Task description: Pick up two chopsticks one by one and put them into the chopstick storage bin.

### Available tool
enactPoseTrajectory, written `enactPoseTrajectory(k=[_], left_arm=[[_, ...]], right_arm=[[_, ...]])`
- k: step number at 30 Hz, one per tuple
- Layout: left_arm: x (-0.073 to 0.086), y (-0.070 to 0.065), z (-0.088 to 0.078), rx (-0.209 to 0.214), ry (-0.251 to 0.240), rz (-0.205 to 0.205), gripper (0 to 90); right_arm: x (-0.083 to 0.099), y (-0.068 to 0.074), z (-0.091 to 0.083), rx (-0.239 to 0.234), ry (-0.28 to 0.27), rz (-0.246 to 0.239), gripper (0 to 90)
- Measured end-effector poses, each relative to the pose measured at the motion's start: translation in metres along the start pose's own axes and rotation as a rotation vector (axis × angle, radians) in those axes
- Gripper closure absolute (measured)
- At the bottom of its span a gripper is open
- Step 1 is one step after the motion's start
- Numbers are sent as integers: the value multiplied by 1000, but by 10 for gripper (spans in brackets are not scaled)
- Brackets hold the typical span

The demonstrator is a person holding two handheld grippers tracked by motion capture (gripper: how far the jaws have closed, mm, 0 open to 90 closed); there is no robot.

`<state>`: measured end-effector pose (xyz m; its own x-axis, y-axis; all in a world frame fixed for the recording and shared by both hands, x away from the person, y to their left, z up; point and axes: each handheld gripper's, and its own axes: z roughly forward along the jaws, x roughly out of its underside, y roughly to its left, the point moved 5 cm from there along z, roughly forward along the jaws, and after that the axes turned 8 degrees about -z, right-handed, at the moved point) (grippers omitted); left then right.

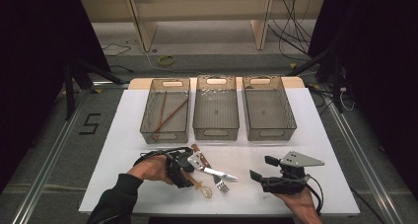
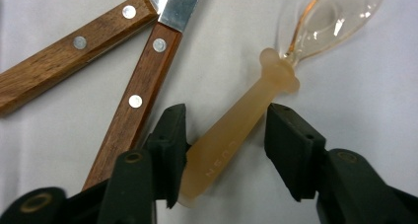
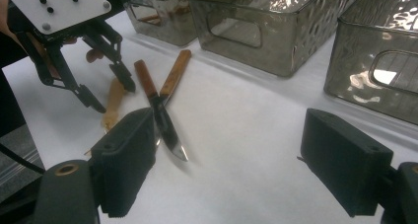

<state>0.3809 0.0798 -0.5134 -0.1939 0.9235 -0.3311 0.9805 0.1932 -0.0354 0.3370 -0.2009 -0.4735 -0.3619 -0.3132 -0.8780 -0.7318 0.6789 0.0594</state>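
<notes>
A translucent amber spoon lies on the white table near the front edge. My left gripper points down over it. In the left gripper view the jaws straddle the spoon's handle: the left pad touches it, while a gap remains along the right pad. A wooden-handled knife and a wooden-handled fork lie crossed beside the spoon. My right gripper rests to the right, open and empty, aimed at the knife blade. The left gripper also appears there, above the spoon handle.
Three smoky translucent bins stand in a row at the back: the left bin holds two chopsticks, beside it are the middle bin and the right bin. Bare white table lies between the bins and the utensils.
</notes>
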Motion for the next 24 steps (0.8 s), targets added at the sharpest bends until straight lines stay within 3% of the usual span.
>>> enactPoseTrajectory(k=[12, 24], left_arm=[[3, -3, -2, 31, -19, 80, 729], [5, -1, -3, 40, -38, 92, 749]], right_arm=[[0, 0, 0, 1, 1, -2, 222], [0, 0, -1, 3, 0, -3, 222]])
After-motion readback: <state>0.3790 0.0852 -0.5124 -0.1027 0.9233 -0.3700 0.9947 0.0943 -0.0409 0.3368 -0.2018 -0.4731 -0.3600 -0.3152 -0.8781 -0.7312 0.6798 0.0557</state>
